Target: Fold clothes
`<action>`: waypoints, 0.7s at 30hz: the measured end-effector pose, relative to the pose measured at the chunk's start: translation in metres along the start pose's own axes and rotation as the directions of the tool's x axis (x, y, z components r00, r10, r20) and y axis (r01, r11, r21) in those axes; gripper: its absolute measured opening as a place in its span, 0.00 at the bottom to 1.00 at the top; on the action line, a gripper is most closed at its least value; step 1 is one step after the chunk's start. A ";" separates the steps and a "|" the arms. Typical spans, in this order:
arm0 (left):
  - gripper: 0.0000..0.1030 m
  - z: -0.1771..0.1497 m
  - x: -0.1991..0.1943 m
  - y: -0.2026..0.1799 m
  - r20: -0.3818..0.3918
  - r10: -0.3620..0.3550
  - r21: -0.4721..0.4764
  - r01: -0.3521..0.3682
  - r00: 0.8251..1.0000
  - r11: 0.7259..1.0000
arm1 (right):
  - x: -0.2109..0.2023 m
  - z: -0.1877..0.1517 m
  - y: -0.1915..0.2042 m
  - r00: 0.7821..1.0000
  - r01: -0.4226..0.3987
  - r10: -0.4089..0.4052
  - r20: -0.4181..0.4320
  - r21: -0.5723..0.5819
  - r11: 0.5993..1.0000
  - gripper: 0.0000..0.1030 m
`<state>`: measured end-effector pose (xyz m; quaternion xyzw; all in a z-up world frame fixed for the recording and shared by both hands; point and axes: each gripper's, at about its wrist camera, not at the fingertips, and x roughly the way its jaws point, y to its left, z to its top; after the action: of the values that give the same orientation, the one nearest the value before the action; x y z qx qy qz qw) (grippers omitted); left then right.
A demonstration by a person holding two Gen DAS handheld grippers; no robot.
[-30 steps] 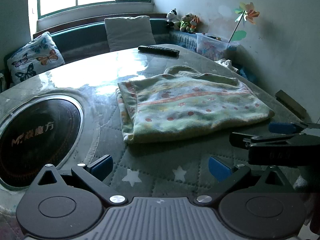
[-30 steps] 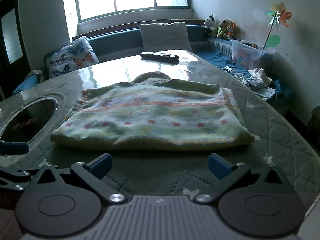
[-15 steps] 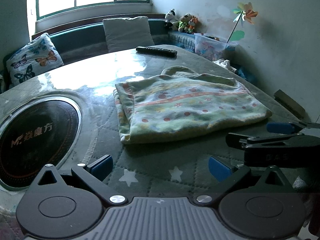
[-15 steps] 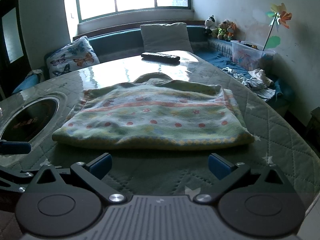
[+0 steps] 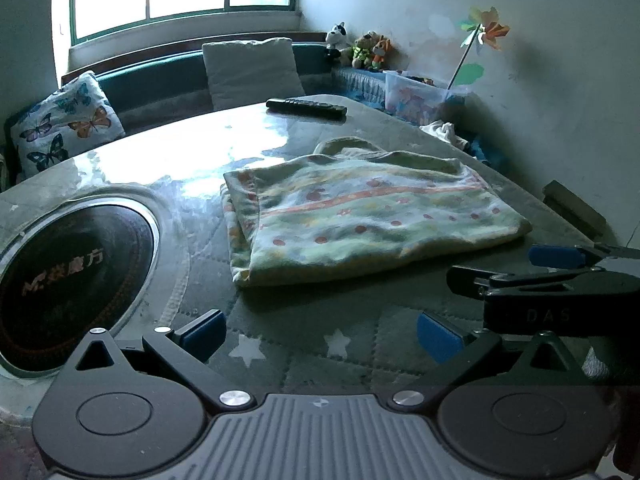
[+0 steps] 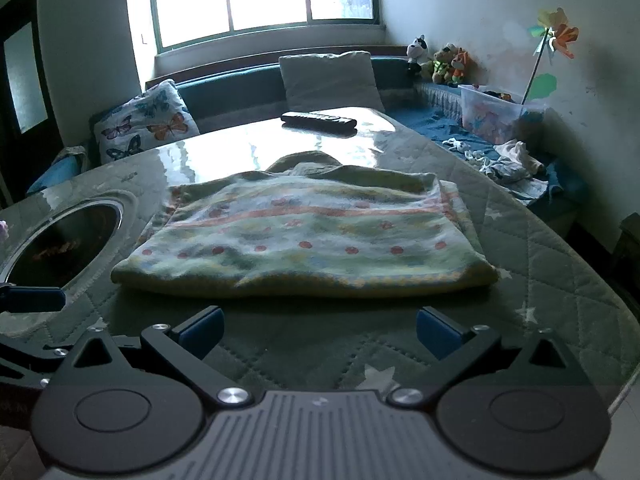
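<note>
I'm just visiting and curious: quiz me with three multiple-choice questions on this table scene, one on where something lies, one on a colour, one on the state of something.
1. Where does the remote control lie?
A. On the folded garment
B. At the table's far edge, beyond the garment
C. On the round inset

2. What colour are the finger pads of the right hand-held gripper?
A. Blue
B. Red
C. White

3. What state is the garment in?
A. Hanging up
B. Clamped in a gripper
C. Folded, lying flat on the table

Answers:
1 B, it sits past the garment near the bench.
2 A, both pads show blue.
3 C, its layers are stacked; the left hand-held gripper and the right are open, short of it.
</note>
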<state>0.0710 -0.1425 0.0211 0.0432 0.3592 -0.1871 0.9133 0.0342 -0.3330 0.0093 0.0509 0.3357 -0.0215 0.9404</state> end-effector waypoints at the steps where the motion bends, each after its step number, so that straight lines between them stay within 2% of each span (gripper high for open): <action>1: 1.00 0.000 -0.001 0.000 0.002 -0.001 0.001 0.001 1.000 1.000 | -0.001 0.000 0.000 1.000 0.000 0.000 0.002 0.000 1.000 1.00; 21: 1.00 -0.012 -0.023 0.003 0.035 -0.021 -0.012 0.021 0.999 1.000 | -0.021 -0.009 0.015 1.000 0.001 -0.001 0.018 -0.019 1.000 1.00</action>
<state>0.0492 -0.1304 0.0278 0.0307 0.3447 -0.1952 0.9177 0.0139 -0.3168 0.0171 0.0415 0.3275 -0.0191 0.9437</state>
